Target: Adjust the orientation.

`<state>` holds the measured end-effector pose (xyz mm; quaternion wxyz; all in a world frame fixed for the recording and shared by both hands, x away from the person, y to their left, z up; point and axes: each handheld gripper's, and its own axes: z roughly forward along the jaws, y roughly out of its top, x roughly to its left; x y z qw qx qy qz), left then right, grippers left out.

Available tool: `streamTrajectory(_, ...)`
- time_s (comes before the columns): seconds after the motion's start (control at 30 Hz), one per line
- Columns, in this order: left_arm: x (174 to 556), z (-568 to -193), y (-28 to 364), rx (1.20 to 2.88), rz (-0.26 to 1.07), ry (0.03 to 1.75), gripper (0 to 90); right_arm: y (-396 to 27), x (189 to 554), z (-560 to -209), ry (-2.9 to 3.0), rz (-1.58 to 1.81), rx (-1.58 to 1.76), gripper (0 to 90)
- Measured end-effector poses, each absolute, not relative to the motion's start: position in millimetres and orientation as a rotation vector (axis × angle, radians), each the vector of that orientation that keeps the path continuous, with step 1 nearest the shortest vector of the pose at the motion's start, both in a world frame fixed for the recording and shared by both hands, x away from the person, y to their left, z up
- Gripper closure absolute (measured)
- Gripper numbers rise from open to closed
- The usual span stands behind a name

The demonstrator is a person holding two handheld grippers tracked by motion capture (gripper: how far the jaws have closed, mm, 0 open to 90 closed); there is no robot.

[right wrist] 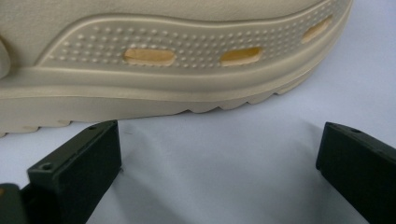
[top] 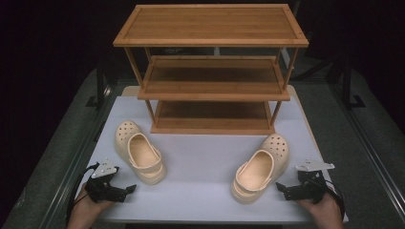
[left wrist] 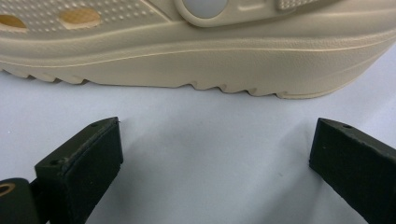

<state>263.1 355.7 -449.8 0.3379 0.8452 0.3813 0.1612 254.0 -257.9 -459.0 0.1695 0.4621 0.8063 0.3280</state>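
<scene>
Two cream clogs lie on the white table top. The left clog (top: 139,151) has its toe toward the back left; its side (left wrist: 196,56) is close ahead in the left gripper view. The right clog (top: 261,167) points its toe to the back right, and its vented side (right wrist: 177,60) looms just ahead in the right gripper view. My left gripper (top: 130,191) sits at the front left, a short way from the left clog's heel, open and empty (left wrist: 212,158). My right gripper (top: 282,189) rests at the front right beside the right clog, open and empty (right wrist: 217,161).
A three-tier wooden shoe rack (top: 212,71) stands at the back of the table (top: 200,157), its shelves bare. A stretch of white surface separates the two clogs. Dark floor and rails flank the table on both sides.
</scene>
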Motion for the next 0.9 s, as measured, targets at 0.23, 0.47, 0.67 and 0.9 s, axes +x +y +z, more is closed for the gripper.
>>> streamTrajectory(0.23, 263, -450, 356, 2.200, 0.417, 0.994, 2.2, -258, 254, -459, 2.289, 0.936, 1.309, 0.0)
streamTrajectory(0.47, 258, -447, 359, 2.189, 0.428, 0.988, 12.4, -258, 253, -460, 2.283, 0.940, 1.307, 0.0)
streamTrajectory(0.67, 256, -438, 368, 2.180, 0.415, 1.014, 31.1, -258, 253, -460, 2.284, 0.940, 1.307, 0.0)
streamTrajectory(0.9, 258, -427, 376, 2.158, 0.412, 1.040, 60.2, -258, 253, -460, 2.283, 0.942, 1.307, 0.0)
